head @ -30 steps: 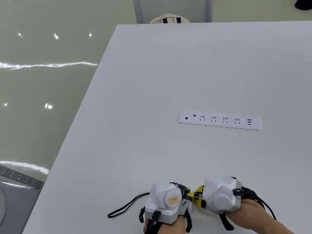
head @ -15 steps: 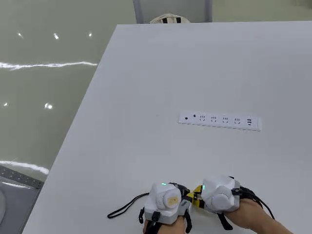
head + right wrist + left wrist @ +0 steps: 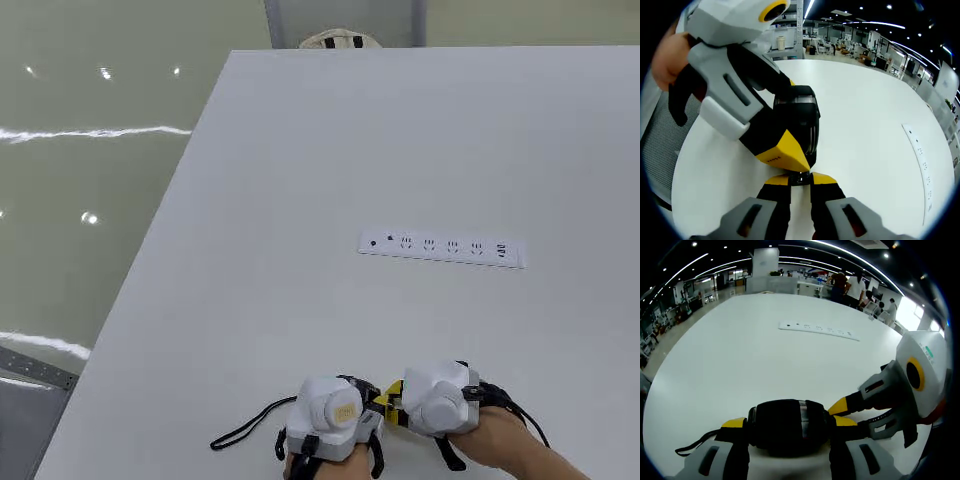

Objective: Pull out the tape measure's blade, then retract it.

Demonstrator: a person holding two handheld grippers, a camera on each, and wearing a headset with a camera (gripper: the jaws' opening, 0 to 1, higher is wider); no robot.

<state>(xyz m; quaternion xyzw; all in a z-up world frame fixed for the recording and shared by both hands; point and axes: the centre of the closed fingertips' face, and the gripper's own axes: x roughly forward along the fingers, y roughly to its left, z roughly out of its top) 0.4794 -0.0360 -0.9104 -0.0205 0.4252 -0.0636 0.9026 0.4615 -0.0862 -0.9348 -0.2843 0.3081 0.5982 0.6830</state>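
The tape measure, a black case, sits low over the table at its 6 o'clock edge, clamped across its sides by the left gripper, whose jaws are spread as wide as the case. That hold seems meant to anchor the case against a pull. At the case's mouth the right gripper has its jaws drawn narrow on the blade tip. The tip is small and half hidden, so the pinch is probable, not certain. Almost no blade is out. A black wrist strap trails toward 9 o'clock. At 1 o'clock, well apart, lies a power strip, its sockets holding no plugs.
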